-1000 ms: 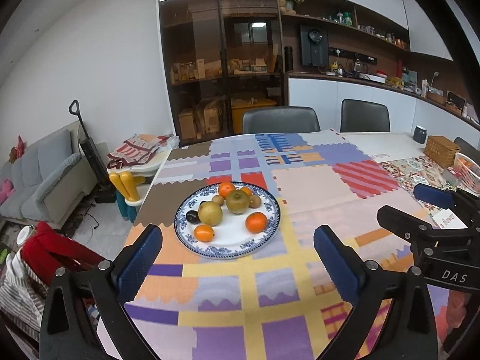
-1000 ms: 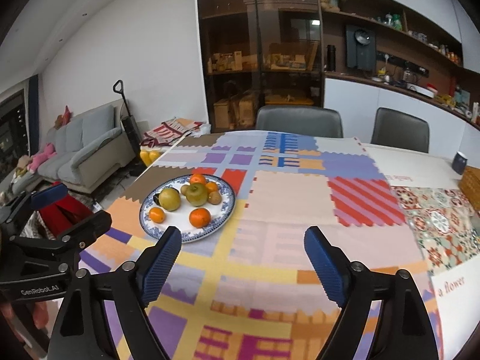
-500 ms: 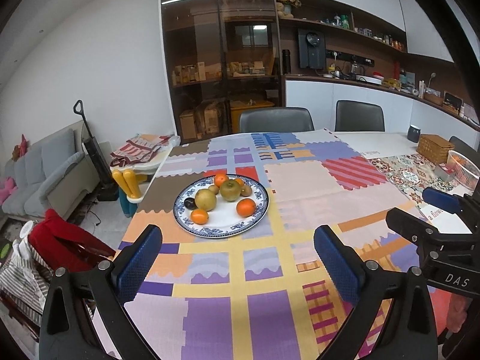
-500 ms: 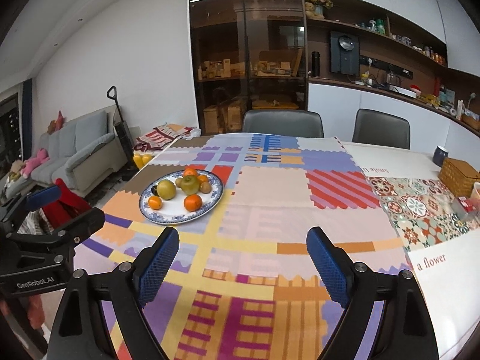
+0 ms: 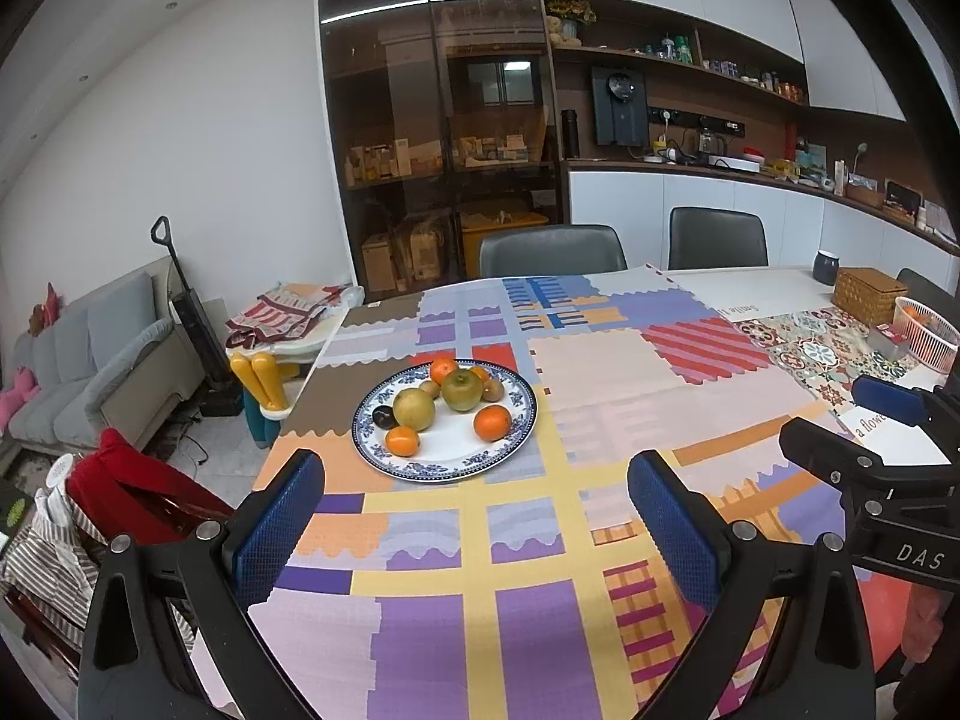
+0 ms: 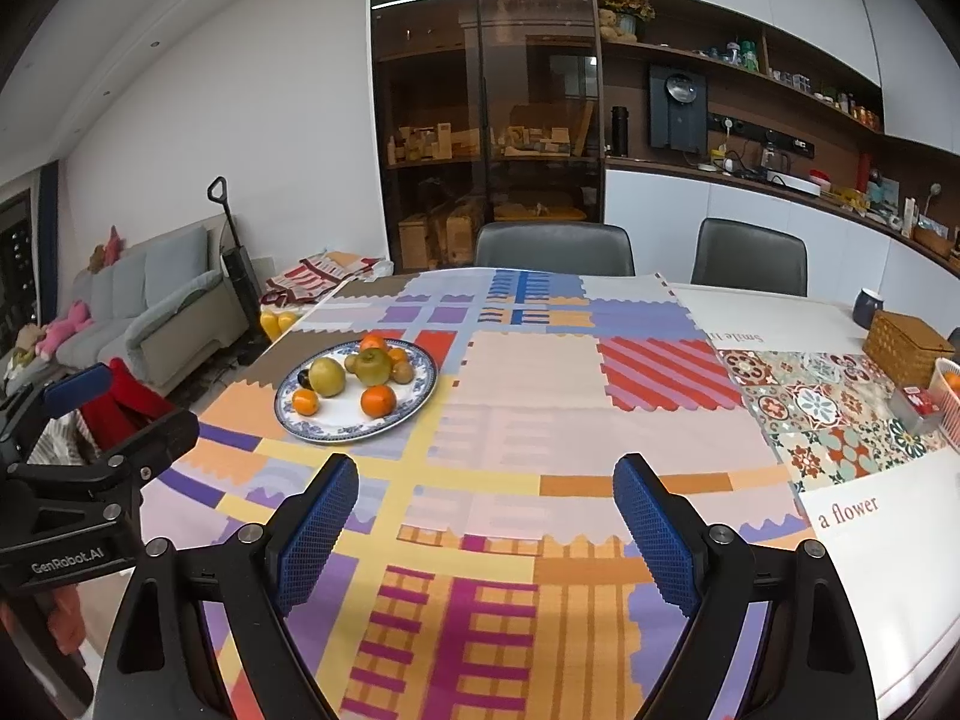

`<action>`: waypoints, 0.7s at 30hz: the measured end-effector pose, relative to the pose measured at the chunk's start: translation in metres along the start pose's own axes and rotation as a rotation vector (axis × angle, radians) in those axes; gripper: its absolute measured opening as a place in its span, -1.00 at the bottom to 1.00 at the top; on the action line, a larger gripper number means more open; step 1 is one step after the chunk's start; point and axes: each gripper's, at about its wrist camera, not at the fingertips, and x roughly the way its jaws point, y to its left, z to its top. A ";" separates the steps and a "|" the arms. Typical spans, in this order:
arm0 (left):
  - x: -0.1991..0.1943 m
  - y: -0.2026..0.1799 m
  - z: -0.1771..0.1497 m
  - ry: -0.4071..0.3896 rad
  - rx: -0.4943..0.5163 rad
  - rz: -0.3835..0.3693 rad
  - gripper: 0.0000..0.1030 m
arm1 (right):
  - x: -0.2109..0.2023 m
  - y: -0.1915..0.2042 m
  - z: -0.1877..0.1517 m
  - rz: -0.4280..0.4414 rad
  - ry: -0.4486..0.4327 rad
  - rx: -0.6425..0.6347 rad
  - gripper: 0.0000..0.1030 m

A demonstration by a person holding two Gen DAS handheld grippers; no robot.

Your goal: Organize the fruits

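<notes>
A blue-and-white patterned plate [image 5: 456, 463] [image 6: 336, 429] sits on the patchwork tablecloth, left of the table's middle. On it lie several oranges [image 5: 492, 422] [image 6: 378, 401], two yellow-green pears [image 5: 414, 409] [image 5: 461, 390], small brown kiwis and a dark plum [image 5: 384, 417]. My left gripper [image 5: 477, 525] hovers open over the cloth, well short of the plate, nothing between its blue pads. My right gripper [image 6: 486, 531] is also open and empty, further right of the plate. Each gripper shows at the edge of the other's view.
A white wire basket [image 5: 927, 341] holding orange fruit, a wicker box [image 5: 869, 295] and a dark mug [image 5: 827, 267] stand at the table's far right. Two grey chairs [image 5: 552, 252] line the far side. A sofa, a vacuum and a red garment [image 5: 132, 489] are to the left.
Both grippers have pulled back from the plate, which now looks smaller and farther away; more of the tablecloth and the right end of the table has come into view.
</notes>
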 end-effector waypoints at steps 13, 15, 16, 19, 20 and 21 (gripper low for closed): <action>-0.001 0.000 0.001 0.005 -0.002 -0.008 1.00 | 0.004 0.000 0.001 0.001 0.010 0.001 0.70; 0.001 0.000 0.003 0.010 -0.002 -0.012 1.00 | 0.004 0.000 0.000 0.001 0.012 0.001 0.70; 0.001 0.000 0.003 0.012 0.000 -0.012 1.00 | 0.004 -0.001 0.000 0.001 0.012 0.002 0.70; 0.003 0.000 0.003 0.012 0.002 -0.006 1.00 | 0.006 -0.002 0.000 -0.002 0.016 0.004 0.70; 0.003 0.000 0.003 0.010 0.002 -0.005 1.00 | 0.007 -0.002 -0.001 -0.004 0.017 0.004 0.70; 0.003 0.000 0.003 0.009 0.003 -0.004 1.00 | 0.007 -0.003 -0.001 -0.004 0.018 0.004 0.70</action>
